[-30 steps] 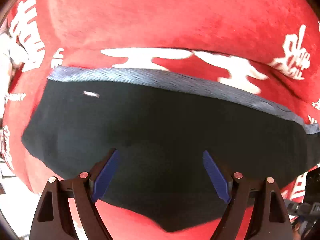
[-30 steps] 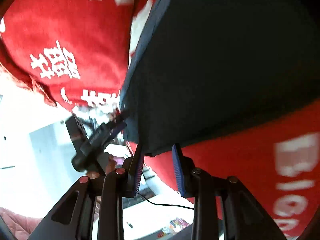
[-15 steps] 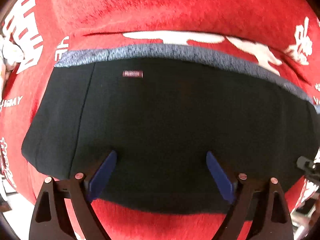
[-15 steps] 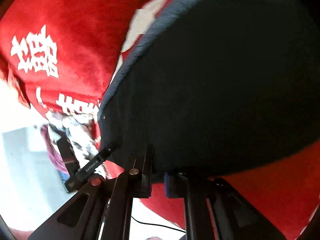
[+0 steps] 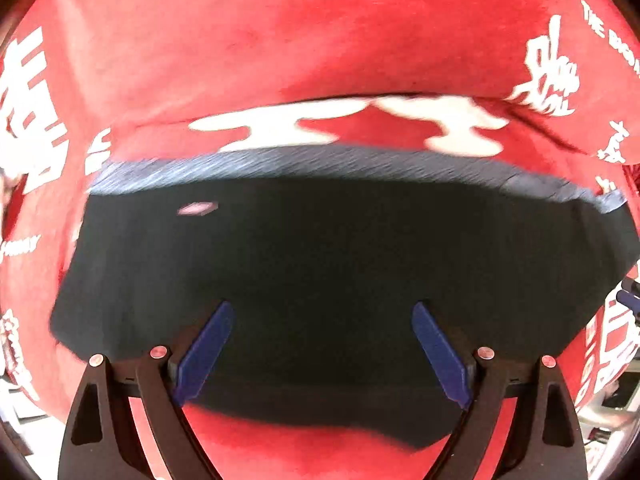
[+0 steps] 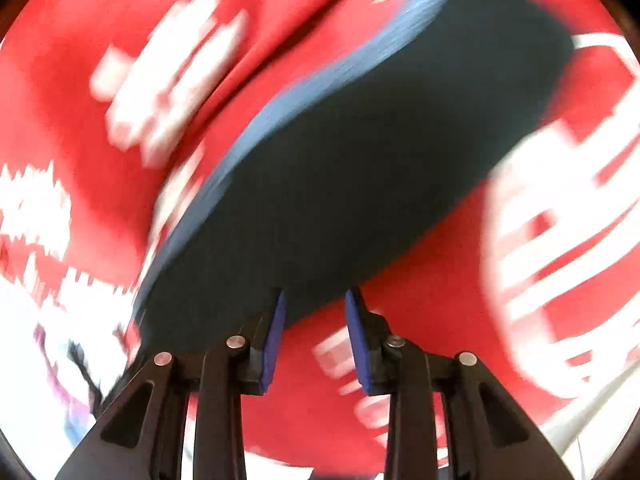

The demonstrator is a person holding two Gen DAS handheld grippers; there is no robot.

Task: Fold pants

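Red cloth (image 5: 320,40) with big white letters covered the table, and the black pants (image 5: 340,272) lay flat on it in a folded block, with their grey waistband (image 5: 320,162) along the far edge. The left gripper (image 5: 322,354) hung over the near part of the pants with its blue pads (image 5: 204,350) spread wide and nothing squeezed between them. In the right wrist view the right gripper (image 6: 314,334) sat at the near edge of the pants (image 6: 360,180), and its jaws were opening; the pads (image 6: 274,340) stood a little apart with only red cloth (image 6: 120,128) showing in the gap, so it seemed to be letting go and held nothing. Things could still go wrong from here. If the right gripper pulled away while a pad still touched the edge, it could drag a layer and spoil the neat fold. If the left gripper pushed down with its wide pads, it could bunch up the soft fabric or catch the red cloth too. Much was hard to see. The right view was very blurry, so the white letters there could not be read. The small pink label (image 5: 198,209) on the pants was smeared as well. How many layers the pants had could not be told, and their right end ran out of the left view.
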